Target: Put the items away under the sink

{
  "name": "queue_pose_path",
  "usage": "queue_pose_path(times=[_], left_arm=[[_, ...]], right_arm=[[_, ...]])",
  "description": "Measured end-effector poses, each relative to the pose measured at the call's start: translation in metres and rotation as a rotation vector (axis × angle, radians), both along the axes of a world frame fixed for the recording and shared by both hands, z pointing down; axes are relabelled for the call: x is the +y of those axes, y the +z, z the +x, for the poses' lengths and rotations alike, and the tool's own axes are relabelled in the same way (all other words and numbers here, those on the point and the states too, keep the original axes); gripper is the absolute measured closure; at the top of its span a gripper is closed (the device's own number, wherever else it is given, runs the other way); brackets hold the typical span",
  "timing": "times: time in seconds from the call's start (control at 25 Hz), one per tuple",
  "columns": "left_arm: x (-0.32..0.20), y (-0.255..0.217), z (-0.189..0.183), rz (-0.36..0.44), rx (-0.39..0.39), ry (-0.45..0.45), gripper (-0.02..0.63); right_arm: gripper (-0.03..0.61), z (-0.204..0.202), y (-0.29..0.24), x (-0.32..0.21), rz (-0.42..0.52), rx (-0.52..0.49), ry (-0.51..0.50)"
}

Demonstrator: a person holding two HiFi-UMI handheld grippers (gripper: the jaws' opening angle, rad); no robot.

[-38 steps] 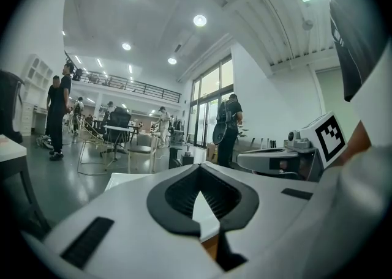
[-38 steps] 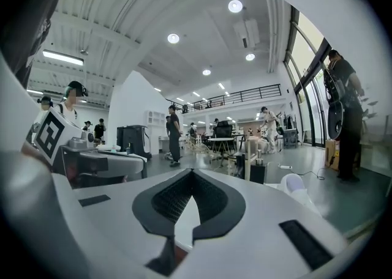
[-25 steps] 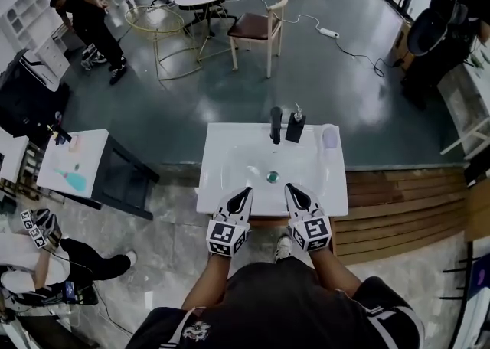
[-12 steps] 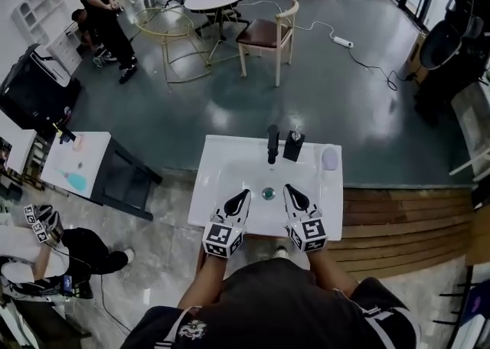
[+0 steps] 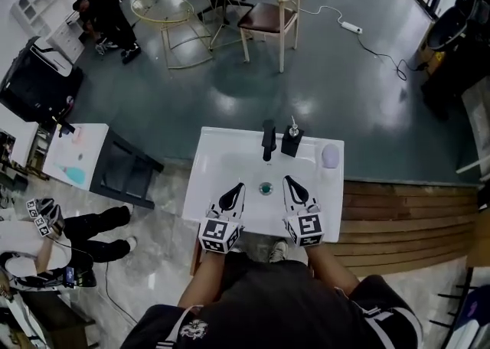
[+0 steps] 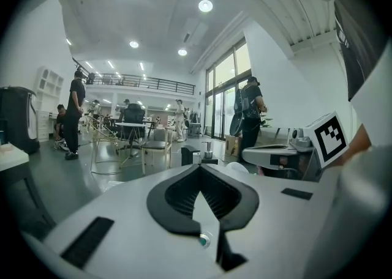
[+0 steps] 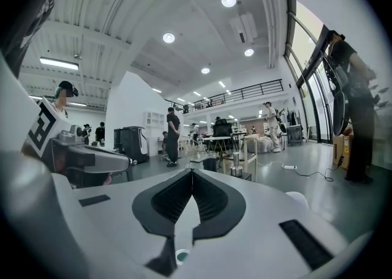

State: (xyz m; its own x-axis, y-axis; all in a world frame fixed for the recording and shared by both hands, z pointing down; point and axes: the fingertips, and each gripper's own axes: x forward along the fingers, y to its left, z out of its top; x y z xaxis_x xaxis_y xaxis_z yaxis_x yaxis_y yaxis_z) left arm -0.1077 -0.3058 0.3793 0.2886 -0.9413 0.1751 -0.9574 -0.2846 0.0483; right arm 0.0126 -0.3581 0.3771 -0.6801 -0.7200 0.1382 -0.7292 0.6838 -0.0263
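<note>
At the front edge of the white rectangular ceramic sink [image 5: 218, 158], the left gripper [image 5: 239, 187] and the right gripper [image 5: 288, 181] hover side by side above the basin, each with its jaws pressed together on nothing. Just beyond their tips, the round green drain plug [image 5: 266, 187] sits mid-basin. On the sink's back ledge stand the black upright faucet [image 5: 268, 139] and, just right of it, the black square soap dispenser with a silver pump [image 5: 291, 141]. At the back right corner lies a pale lilac rounded lump [image 5: 330, 156]. These two look like the items to stow, though the space under the sink is hidden. One gripper should probably open before reaching, pass right of the faucet and take the dispenser low on its body to keep it upright. The brown wooden stepped platform [image 5: 406, 217] butts against the sink's right side, so crouching room seems better to the left, on the pale marble floor [image 5: 164, 217].
</note>
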Motion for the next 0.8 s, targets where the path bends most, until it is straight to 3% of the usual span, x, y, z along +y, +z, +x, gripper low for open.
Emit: queue_pose_path(times=[0.56,0.68,0.8], left_arm=[[-0.067,0.019,-0.027,-0.018,0.021,0.103,0.607],[-0.069,0.025,-0.027,-0.027,0.026,0.115,0.607],[-0.072,0.028,-0.029,-0.037,0.027,0.125,0.607]], right_arm=[[0.546,-0.022,0.033,-0.058,-0.042,0.092,0.135],[0.439,-0.016,0.042,-0.065,-0.071,0.115,0.178],[0.385,-0.007,0.049,-0.072,-0.093,0.135,0.248]])
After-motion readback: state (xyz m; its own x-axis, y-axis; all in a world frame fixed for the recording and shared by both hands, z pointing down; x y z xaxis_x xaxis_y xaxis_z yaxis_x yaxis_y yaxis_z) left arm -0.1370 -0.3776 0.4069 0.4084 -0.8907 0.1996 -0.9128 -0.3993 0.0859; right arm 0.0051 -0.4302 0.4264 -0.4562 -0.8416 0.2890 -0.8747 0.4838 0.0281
